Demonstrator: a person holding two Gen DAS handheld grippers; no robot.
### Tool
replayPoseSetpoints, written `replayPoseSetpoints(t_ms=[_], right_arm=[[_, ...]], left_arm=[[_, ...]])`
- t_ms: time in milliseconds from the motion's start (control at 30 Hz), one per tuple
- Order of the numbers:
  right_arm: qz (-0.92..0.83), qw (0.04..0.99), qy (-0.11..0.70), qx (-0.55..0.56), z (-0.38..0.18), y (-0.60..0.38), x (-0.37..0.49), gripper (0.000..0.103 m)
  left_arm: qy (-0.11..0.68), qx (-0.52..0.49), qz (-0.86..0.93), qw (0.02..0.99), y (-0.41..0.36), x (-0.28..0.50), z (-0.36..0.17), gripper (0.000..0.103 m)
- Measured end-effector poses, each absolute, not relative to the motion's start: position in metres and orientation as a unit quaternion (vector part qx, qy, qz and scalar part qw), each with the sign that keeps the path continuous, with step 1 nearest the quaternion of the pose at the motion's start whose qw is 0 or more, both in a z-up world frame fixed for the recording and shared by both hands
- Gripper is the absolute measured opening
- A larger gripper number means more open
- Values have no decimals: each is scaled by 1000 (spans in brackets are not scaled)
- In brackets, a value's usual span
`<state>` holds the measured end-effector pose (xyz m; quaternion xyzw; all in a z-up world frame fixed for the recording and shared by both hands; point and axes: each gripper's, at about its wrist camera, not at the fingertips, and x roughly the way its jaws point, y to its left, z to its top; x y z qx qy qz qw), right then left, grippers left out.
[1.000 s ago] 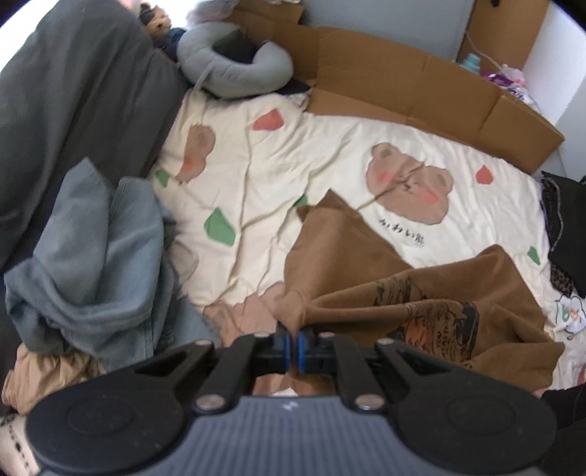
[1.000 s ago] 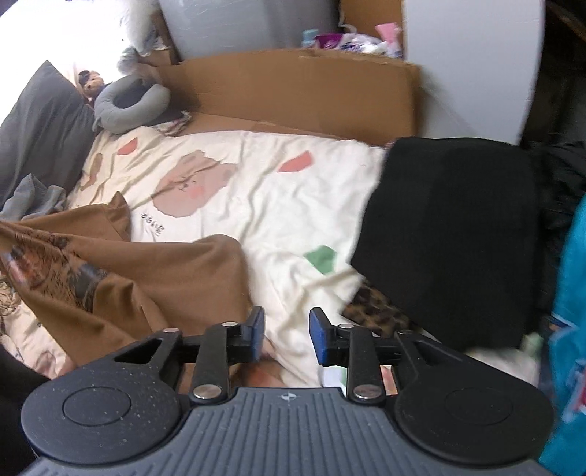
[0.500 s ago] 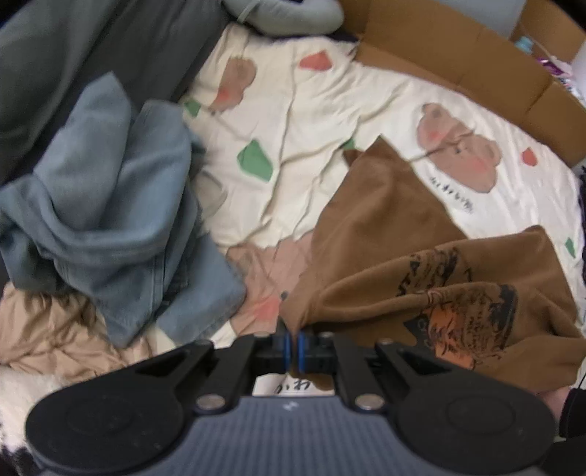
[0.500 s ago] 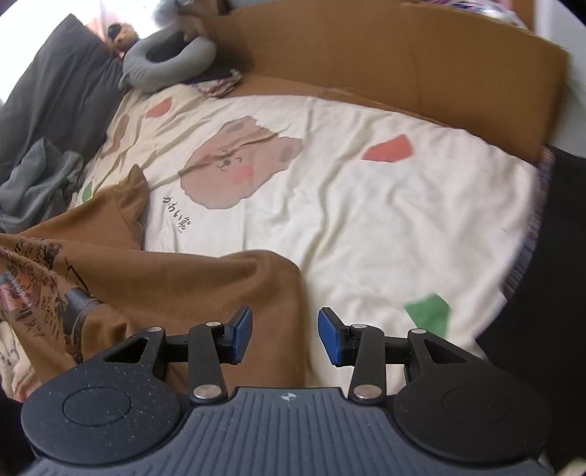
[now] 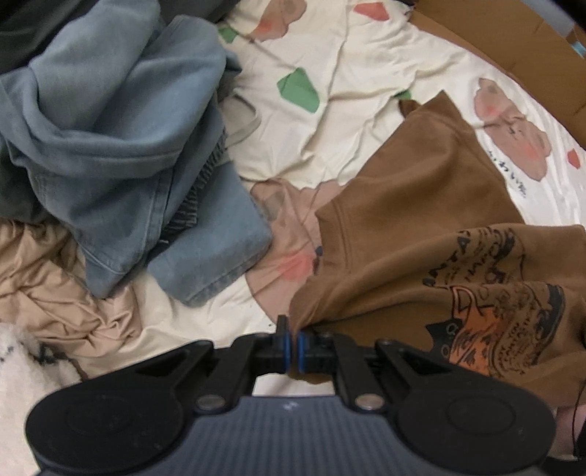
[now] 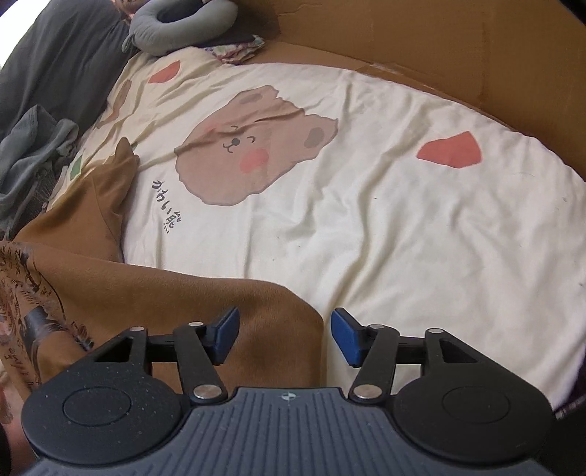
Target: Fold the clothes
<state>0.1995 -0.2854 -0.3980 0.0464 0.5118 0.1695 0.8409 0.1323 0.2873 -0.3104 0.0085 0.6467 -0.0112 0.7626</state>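
Note:
A brown T-shirt with a black and orange print lies crumpled on the cream bear-print bedsheet. My left gripper points down over the bed and is shut on a corner of the shirt's edge, which bunches at the blue pads. In the right wrist view the same brown T-shirt spreads to the lower left. My right gripper hovers over the shirt's rounded right edge, its jaws opening; brown cloth shows in the gap below them, and the pads are apart from it.
A heap of blue jeans and beige cloth lies left of the shirt. A cardboard wall borders the far side of the bed. A grey neck pillow and dark grey bedding sit at the far left.
Both grippers have come down closer to the bed. The left one kept hold of the shirt corner. The right one swung left from the black clothes to the shirt's edge, its jaws widening.

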Motion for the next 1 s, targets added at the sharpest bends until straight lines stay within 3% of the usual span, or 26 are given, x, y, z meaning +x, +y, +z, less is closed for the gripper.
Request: replayPoseSetpoints(t_ms=[300, 367, 400, 433, 800, 1000], right_arm=[[196, 832, 518, 27, -423, -269, 213, 64], [200, 831, 518, 16, -426, -262, 211, 47], [203, 830, 520, 3, -427, -259, 210, 23], [206, 828, 521, -10, -427, -256, 209, 6], [156, 838, 523, -10, -397, -288, 178, 4], [106, 840, 532, -3, -387, -317, 151, 3]], left_arm=[[661, -16, 12, 750, 293, 125, -357, 5], [664, -22, 14, 748, 295, 123, -365, 5], [664, -25, 15, 747, 296, 123, -366, 5], [663, -27, 15, 748, 296, 123, -367, 5], [642, -46, 2, 765, 292, 128, -364, 7], [637, -50, -22, 769, 272, 130, -365, 23]])
